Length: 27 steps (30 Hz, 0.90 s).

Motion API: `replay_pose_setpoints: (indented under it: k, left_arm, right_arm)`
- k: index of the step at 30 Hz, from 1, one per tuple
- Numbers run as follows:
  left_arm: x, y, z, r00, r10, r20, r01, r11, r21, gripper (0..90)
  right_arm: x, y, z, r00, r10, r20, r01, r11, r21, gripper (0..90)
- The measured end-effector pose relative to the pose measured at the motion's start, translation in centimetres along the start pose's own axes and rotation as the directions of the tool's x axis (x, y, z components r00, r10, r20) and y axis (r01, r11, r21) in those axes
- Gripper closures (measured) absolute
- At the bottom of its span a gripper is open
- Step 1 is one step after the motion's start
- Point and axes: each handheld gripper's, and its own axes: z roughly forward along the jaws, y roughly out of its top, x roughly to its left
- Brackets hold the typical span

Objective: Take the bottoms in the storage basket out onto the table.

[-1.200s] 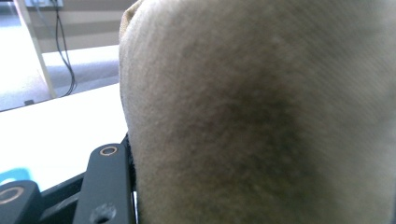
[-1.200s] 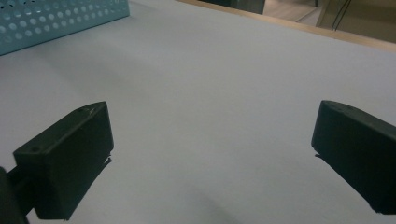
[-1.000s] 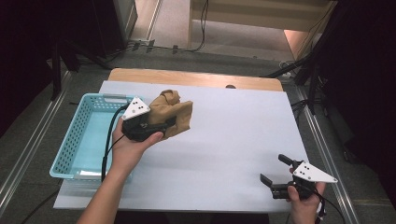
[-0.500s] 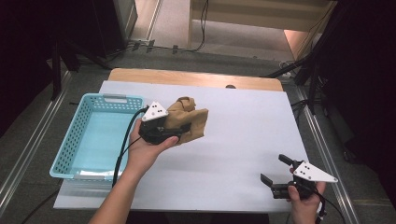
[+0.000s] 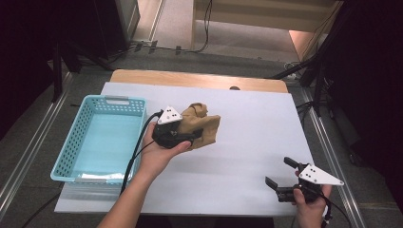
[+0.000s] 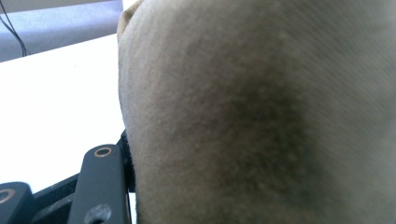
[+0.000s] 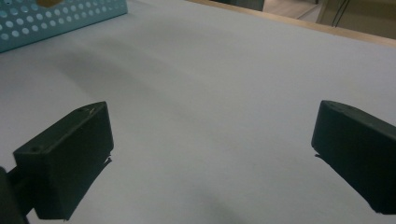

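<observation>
In the high view, the left gripper sat a little left of the frame's centre, held in the person's left hand, and its jaws were clamped on a crumpled tan cloth. The cloth hung bunched at the jaws, over the white sheet that covered the desk, just right of the light blue basket and apart from it. The bundle had no clear front or pointed end; its longer stretch ran roughly from the lower left, at the jaws, toward the upper right of the frame, with a knotted-looking peak at its top edge and a flatter flap toward the right. Whether its lower edge touched the sheet could not be told. In the left gripper view the cloth pressed close against the lens, its soft weave taking up most of the frame from the upper left corner to the right edge, with one black jaw rising at the lower left beside it and a strip of white sheet at the left. The right gripper rested low in the lower right of the high view, held in the right hand, well apart from the cloth, its jaws spread wide with nothing between them. In the right gripper view those two black jaws stood far apart at the lower left and right edges over bare white sheet, and a corner of the basket showed at the upper left.
</observation>
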Motion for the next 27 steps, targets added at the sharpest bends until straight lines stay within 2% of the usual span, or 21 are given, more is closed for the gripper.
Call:
replay_pose_setpoints:
  k: [17, 27]
  left_arm:
    - [-0.5, -0.7, 2.6, 0.9999, -0.009, -0.007, 0.009, 0.9976, 0.069, 35.8]
    - [-0.3, -1.4, 4.1, 0.9996, -0.028, -0.012, 0.029, 0.9896, 0.141, 34.4]
  right_arm:
    - [-0.1, -0.1, 0.0, 0.9999, 0.009, -0.006, -0.009, 1.0, -0.003, 0.0]
    - [-0.2, -0.1, 0.0, 0.9999, 0.015, -0.008, -0.015, 1.0, -0.004, 0.0]
